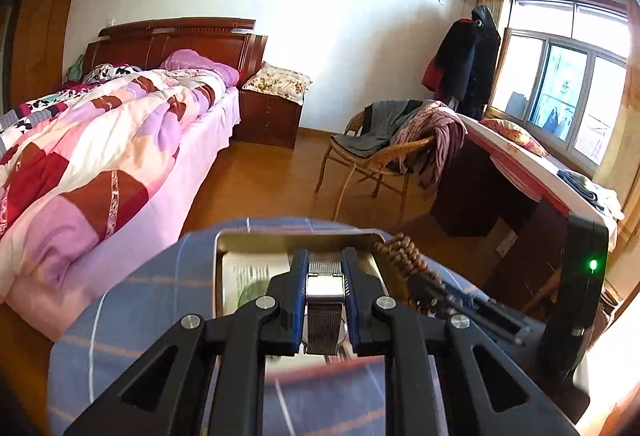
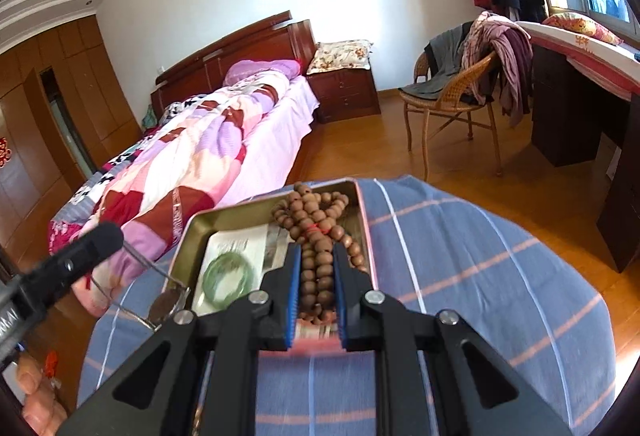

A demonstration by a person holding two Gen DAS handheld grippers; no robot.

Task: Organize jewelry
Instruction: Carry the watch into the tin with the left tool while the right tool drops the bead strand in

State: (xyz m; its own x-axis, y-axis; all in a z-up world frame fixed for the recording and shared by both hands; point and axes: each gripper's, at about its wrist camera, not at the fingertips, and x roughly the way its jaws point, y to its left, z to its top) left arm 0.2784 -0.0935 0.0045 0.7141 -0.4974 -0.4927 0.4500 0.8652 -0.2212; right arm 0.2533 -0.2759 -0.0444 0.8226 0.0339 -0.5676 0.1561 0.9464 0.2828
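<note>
Left hand-held gripper [image 1: 325, 276] clamped on a mesh-band watch [image 1: 325, 290], held over the open tin [image 1: 256, 236]. Right hand-held gripper [image 2: 317, 268] pinched on the wooden bead string [image 2: 316, 232] — beads trail into the tin's right side. Green bangle [image 2: 229, 279] lies inside, left, on a leaflet [image 2: 240, 242]. Tin sits on checked blue cloth [image 2: 460, 260].

Bright daylight from the window [image 1: 560, 91] glares on the wall [image 1: 320, 15]; fisheye edges curve darkly.
</note>
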